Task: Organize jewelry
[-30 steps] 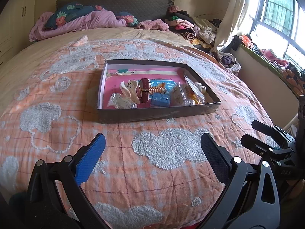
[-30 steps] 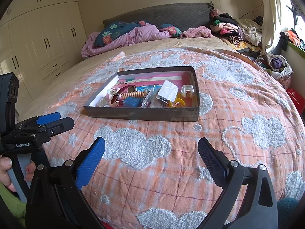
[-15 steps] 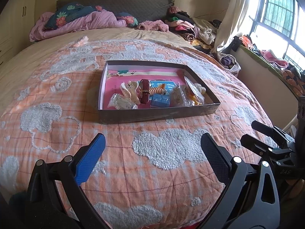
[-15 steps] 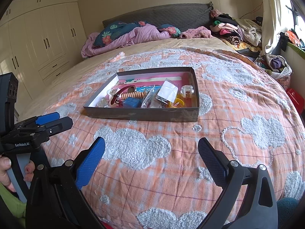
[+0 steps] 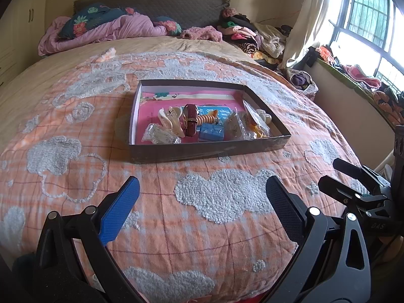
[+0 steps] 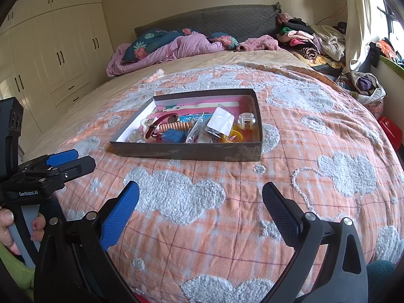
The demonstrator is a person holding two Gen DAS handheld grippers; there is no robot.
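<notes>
With fingers spread and nothing held, the left gripper (image 5: 202,197) and right gripper (image 6: 200,199) are poised short of the jewelry-filled box (image 5: 207,149) mid-bed.

bedspread (image 5: 202,227) orange plaid, grey clouds | tray (image 5: 202,151) grey, pink inside | watch strap (image 5: 190,120) maroon

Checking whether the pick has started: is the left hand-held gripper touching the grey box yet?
Apart. In the left wrist view the left hand-held gripper is open, with a stretch of orange bedspread between its fingertips and the grey box.
</notes>
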